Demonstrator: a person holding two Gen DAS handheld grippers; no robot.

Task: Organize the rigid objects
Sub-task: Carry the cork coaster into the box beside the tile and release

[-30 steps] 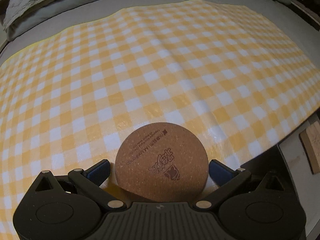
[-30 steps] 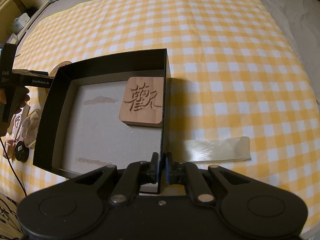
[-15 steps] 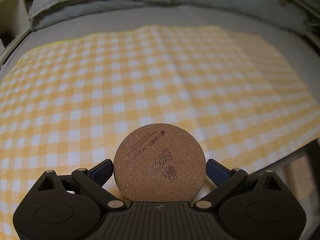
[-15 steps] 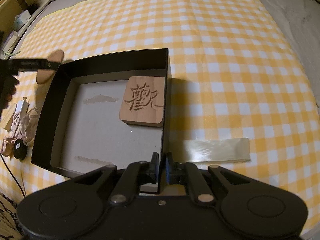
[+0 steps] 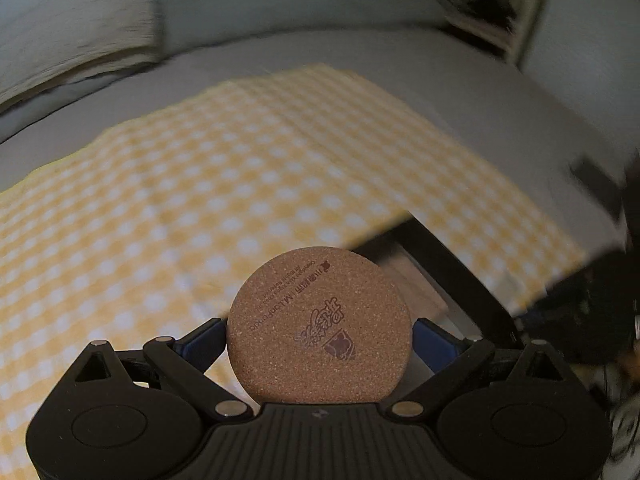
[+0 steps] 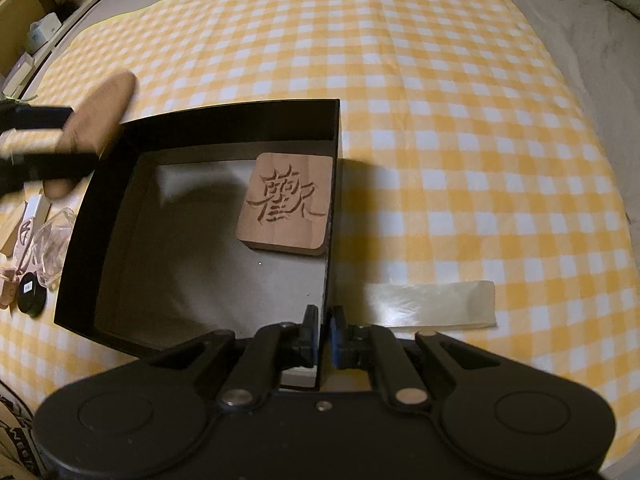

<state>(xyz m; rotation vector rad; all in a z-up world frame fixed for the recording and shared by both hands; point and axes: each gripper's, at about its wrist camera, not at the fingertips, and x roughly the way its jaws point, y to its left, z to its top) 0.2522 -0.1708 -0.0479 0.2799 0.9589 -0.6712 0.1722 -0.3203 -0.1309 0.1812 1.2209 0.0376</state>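
My left gripper point(image 5: 320, 334) is shut on a round cork coaster point(image 5: 320, 326) with dark red print and holds it in the air. In the right wrist view the coaster point(image 6: 100, 114) shows blurred, above the far left corner of the black box point(image 6: 100, 216). My right gripper point(image 6: 325, 334) is shut on the box's right wall near the front corner. A square wooden coaster point(image 6: 286, 202) with a carved character lies inside the box against the right wall. The box's corner also shows in the left wrist view point(image 5: 448, 264).
The box stands on a yellow checked cloth point(image 6: 440, 100) over a grey bed. A clear plastic strip point(image 6: 432, 304) lies right of the box. Small items, among them a black round piece point(image 6: 30, 298) and clear packets point(image 6: 50, 244), lie left of it.
My left gripper has carried the cork coaster up and toward the box; the coaster now hangs over its far left corner. My right gripper and the box have not moved.
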